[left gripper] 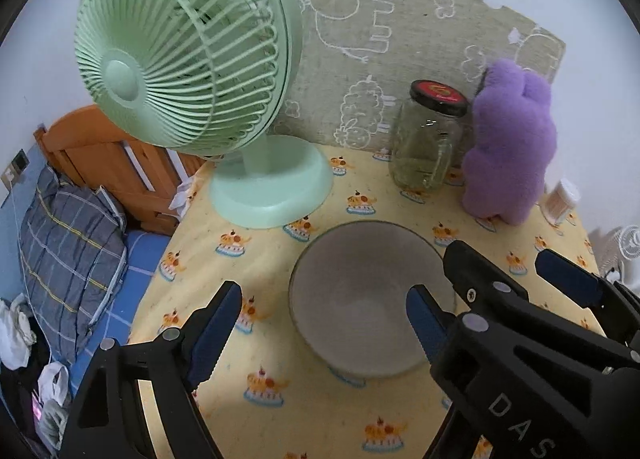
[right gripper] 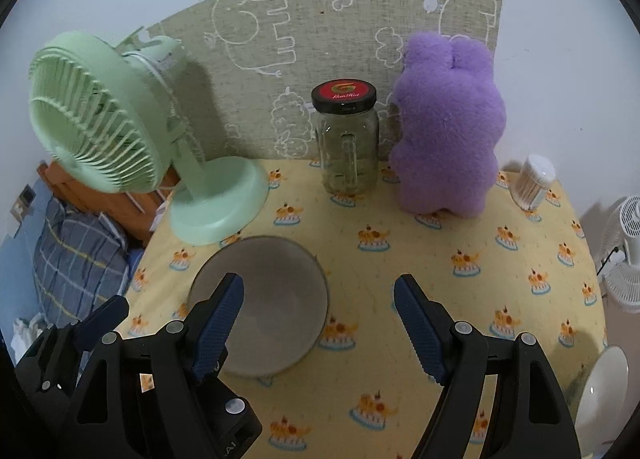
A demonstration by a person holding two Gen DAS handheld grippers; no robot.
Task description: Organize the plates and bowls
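1. Left wrist view: left gripper [left gripper: 320, 323] hangs with jaws spread wide and nothing held. One blue-padded finger sits over the round grey bowl [left gripper: 360, 299]; the other is over the cloth. Contact with the bowl cannot be judged.
2. Right gripper [right gripper: 319, 323] is also wide open and empty, with the grey bowl under its left finger.
3. Grey bowl rests on a yellow tablecloth with cake prints [right gripper: 440, 291], in front of a mint-green desk fan [right gripper: 132, 131].
4. At the back stand a clear glass jar with black-and-red lid [right gripper: 347, 139] and a purple plush rabbit [right gripper: 448, 127].
5. White dish [right gripper: 604, 391] at the right edge is cut off.
6. Bed with plaid pillow [left gripper: 68, 247] lies beside the table.
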